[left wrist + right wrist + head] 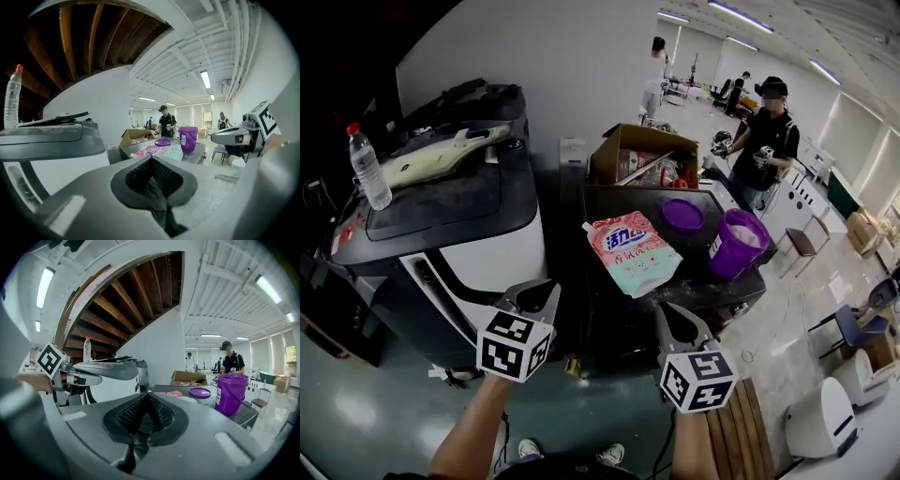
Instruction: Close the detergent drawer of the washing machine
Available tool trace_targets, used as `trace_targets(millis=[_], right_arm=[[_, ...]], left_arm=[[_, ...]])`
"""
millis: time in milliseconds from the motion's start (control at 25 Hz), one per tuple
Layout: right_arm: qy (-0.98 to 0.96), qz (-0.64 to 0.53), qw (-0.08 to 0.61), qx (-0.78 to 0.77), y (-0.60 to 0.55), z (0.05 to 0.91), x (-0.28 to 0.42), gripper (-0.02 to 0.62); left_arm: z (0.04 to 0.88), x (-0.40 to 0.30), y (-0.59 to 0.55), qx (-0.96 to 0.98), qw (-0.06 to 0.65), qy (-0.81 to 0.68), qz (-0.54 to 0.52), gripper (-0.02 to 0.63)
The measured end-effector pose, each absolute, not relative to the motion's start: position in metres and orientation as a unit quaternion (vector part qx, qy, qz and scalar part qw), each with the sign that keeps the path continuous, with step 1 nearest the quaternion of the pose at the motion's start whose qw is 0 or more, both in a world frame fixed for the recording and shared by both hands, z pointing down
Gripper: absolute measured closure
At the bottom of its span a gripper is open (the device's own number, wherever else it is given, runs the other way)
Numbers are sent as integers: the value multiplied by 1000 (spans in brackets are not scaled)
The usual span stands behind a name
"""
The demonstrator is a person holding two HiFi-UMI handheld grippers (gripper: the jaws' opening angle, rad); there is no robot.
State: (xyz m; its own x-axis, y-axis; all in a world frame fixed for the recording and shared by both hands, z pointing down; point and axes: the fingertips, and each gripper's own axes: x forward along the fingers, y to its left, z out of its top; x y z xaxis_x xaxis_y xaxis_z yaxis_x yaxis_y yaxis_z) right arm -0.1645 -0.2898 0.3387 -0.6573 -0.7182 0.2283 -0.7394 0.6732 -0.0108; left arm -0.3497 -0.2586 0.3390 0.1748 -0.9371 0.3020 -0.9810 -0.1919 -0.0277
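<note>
Hovering empty, jaws pinched together: left hand-held gripper (536, 292) just right of the washing machine (459, 220), right hand-held gripper (673, 317) well apart from it. Machine lies ahead-left, so left is nearer. Can't pick out its detergent drawer.

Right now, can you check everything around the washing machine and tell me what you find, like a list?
Surface: dark counter beside the machine, crowded.
Job's things: washing machine at the left; its detergent drawer cannot be made out.
Clutter: water bottle on the machine; detergent pouch, purple lid, purple bucket and cardboard box on the counter.
Grippers: left gripper and right gripper both shut, empty, touching nothing.
Cables: nothing seen.
Surroundings: person in black standing behind the counter.
</note>
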Motion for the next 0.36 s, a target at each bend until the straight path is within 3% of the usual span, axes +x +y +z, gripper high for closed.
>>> trace_targets(millis=[360], right_arm=[[-907, 48, 100, 405, -292, 340, -161, 571]], left_arm=[[341, -347, -262, 764, 84, -627, 128, 606]])
